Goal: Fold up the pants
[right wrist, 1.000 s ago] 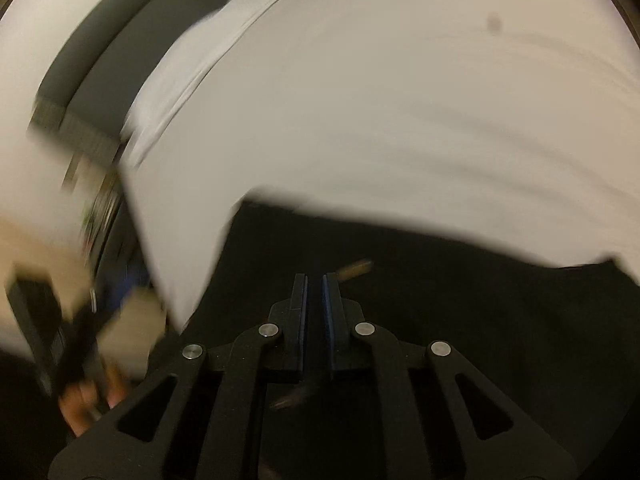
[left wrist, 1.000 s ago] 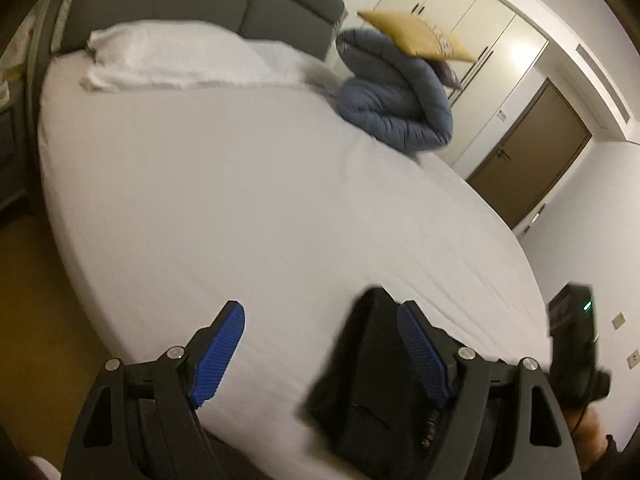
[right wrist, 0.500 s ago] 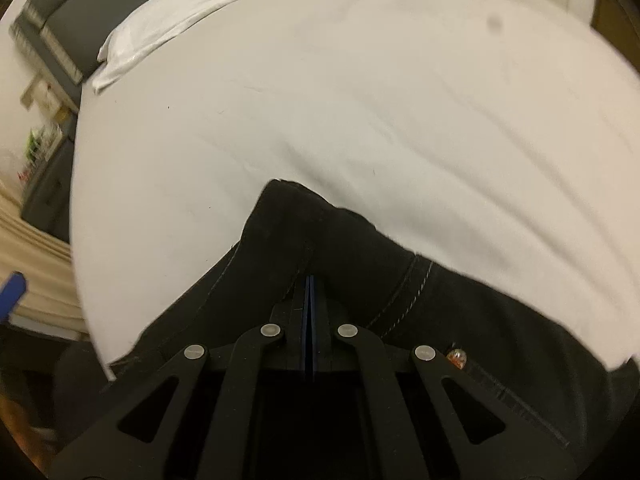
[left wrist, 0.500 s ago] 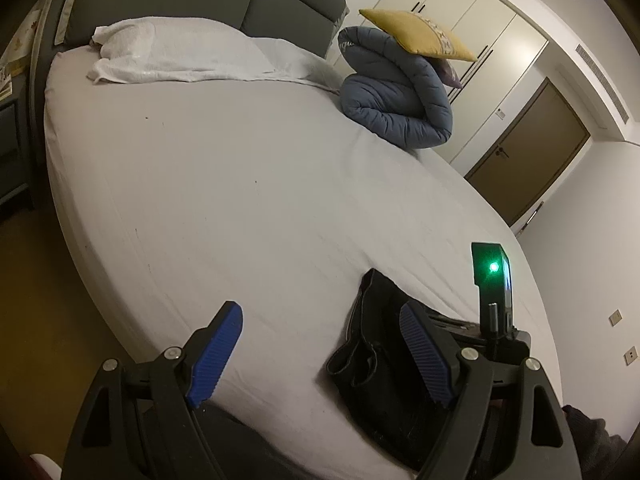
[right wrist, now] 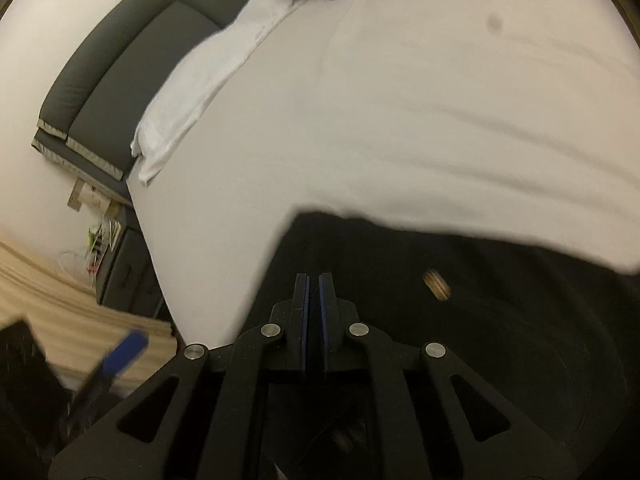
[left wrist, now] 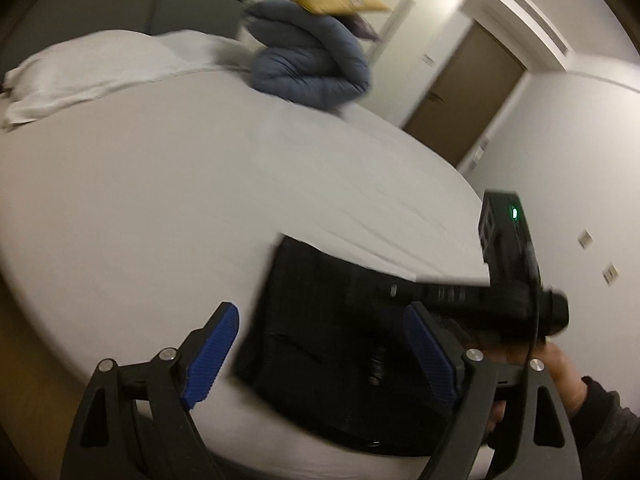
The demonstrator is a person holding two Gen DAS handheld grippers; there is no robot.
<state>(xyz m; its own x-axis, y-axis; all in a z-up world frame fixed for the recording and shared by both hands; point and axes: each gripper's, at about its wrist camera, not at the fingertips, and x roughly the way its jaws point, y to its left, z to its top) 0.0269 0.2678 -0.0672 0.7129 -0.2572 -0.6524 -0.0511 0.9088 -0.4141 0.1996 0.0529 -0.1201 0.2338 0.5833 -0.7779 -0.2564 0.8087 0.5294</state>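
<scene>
Left wrist view shows the pants bunched on the bed edge, just ahead of the left gripper, whose jaws have just been opening with nothing pinched. Beside it, the right gripper is clenched over the dark cloth; whether it pinches fabric I cannot tell. Spreading comes first, I judge: next, the left must catch an edge.

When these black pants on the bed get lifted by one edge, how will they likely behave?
The black pants will probably drape and sag: they lie in soft layers on the white sheet. They look like denim with a metal button, so likely fairly heavy. They are unlikely to slide freely on the sheet.
</scene>
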